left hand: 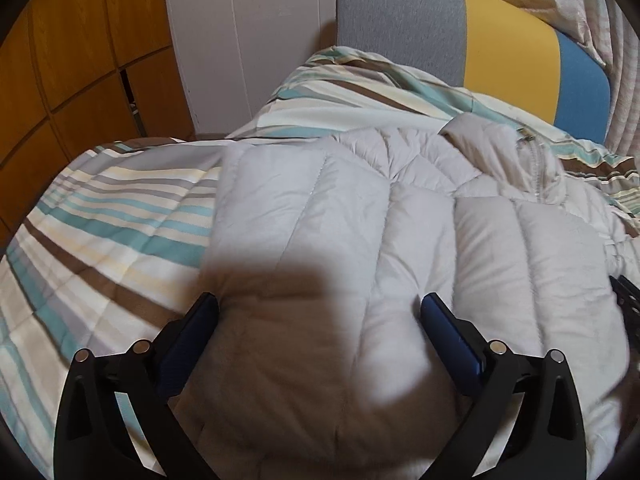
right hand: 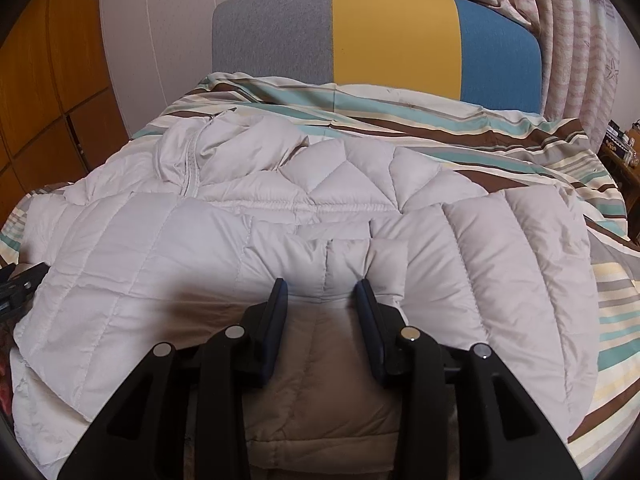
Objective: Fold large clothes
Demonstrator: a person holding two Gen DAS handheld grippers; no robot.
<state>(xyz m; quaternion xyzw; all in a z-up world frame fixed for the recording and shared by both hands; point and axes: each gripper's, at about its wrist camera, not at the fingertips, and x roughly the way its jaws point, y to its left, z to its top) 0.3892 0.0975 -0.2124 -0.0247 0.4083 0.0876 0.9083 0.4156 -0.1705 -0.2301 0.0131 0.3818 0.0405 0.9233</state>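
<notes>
- A pale quilted jacket (right hand: 248,240) lies spread across the bed, on a striped bedcover (right hand: 460,132) in teal, brown, cream and grey.
- Its collar and zip (right hand: 191,160) point toward the head end of the bed, where a headboard (right hand: 392,36) shows three panels — grey, yellow and blue.
- One part of the jacket is folded over the body: a cuff end (right hand: 348,256) lies on top of the middle panels, just ahead of the right gripper.
- The right gripper (right hand: 322,284) points down at the jacket's middle. Its dark blue pads (right hand: 366,296) stand a narrow way apart, with a ridge of the quilted fabric between them; whether they press on it cannot be told from this view.
- The left gripper (left hand: 320,304) hangs over the jacket (left hand: 360,208) near the bed's left edge, its jaws spread wide. The left pad (left hand: 200,320) sits at the jacket's side edge, the right pad (left hand: 440,320) over a seam further in; nothing is pinched.
- A dark shadow falls on the fabric between the left gripper's fingers.
- Beyond the bed's left edge stand a white wall (left hand: 248,40) and orange-brown wooden cupboard doors (left hand: 72,40).
- Behind the headboard hangs a pink-patterned curtain (right hand: 576,40) with starfish shapes.
- At the bed's far right corner a small wooden shelf (right hand: 622,148) holds little items, too small to tell.
</notes>
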